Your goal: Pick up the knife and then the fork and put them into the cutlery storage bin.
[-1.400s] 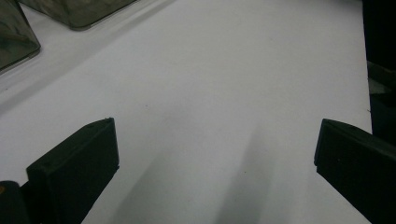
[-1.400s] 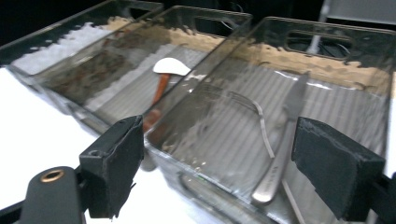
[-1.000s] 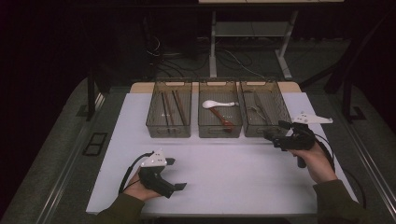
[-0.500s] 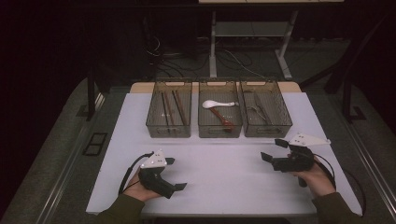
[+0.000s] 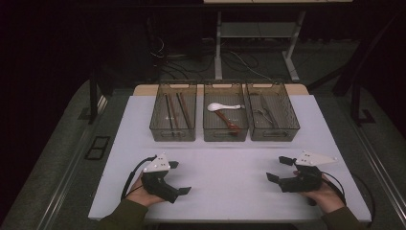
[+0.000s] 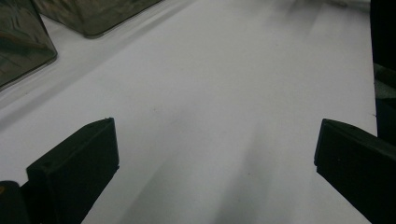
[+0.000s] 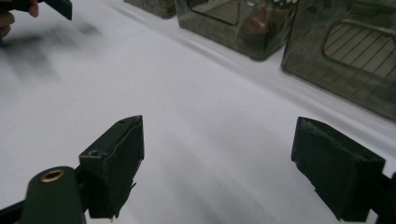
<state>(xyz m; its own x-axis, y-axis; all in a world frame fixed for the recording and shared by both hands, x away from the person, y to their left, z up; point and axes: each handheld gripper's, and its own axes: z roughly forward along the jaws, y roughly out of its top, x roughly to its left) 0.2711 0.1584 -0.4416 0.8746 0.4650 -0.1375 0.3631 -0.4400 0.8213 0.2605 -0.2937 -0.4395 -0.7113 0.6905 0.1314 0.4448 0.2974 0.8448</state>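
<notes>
Claws gaping over bare table.

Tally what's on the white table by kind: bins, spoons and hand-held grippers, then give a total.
Clear smoky plastic bins: 3
Spoons, a white ceramic one and a reddish-brown wooden one: 2
Black two-jaw grippers: 2
Total: 7

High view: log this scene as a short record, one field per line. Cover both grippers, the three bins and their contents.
left gripper: open, holds nothing, low over the near left of the table
right gripper: open, holds nothing, near right of the table
table: white top, bare between the grippers and the bins
left bin: long dark sticks, probably chopsticks
middle bin: white spoon and a red-brown spoon
right bin: metal cutlery, kind unclear
bins: side by side in a row at the far side
</notes>
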